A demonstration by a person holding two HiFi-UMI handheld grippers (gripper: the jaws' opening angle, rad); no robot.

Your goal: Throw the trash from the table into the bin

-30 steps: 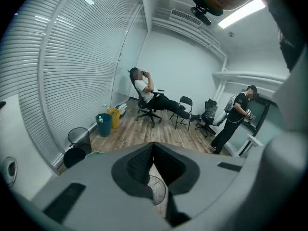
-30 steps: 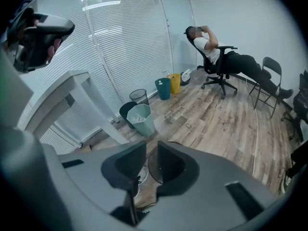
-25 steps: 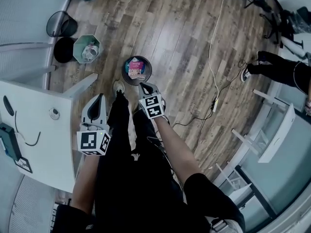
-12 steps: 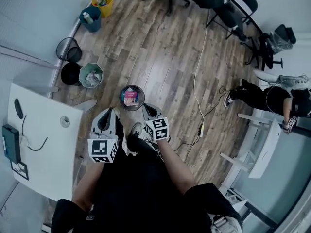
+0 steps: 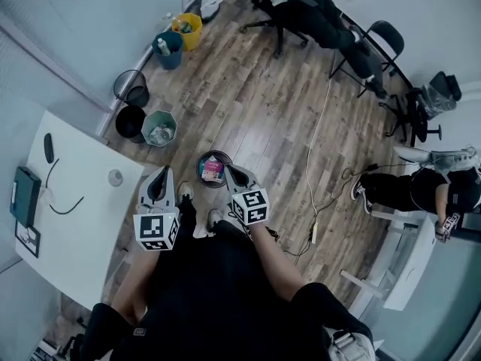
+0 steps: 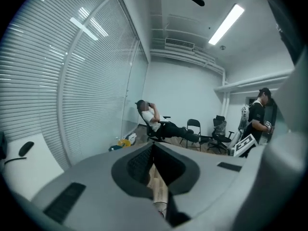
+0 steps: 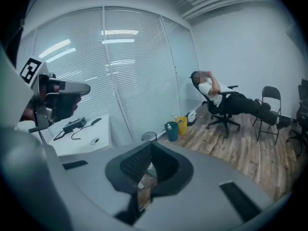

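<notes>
A round dark bin (image 5: 214, 168) stands on the wood floor with pink and white packaging (image 5: 213, 170) inside it. My left gripper (image 5: 162, 171) hovers just left of the bin. My right gripper (image 5: 228, 168) hovers over the bin's right rim. In the left gripper view my left gripper (image 6: 153, 147) has its jaws together at the tip with nothing between them. In the right gripper view my right gripper (image 7: 150, 146) looks the same, shut and empty. The white table (image 5: 75, 232) lies to my left.
On the table lie a mouse (image 5: 49, 147), a dark device (image 5: 22, 194) and a cable (image 5: 64, 201). A mint bin (image 5: 159, 128), a black bin (image 5: 131, 122), a mesh bin (image 5: 131, 87), a teal bin (image 5: 168, 50) and a yellow bin (image 5: 188, 30) line the wall. A person reclines in a chair (image 5: 301, 6); another person (image 5: 421, 190) is at the right.
Both grippers have risen and tipped up, away from the bin. The head view has lifted too, so the bin looks smaller and more of the room shows.
</notes>
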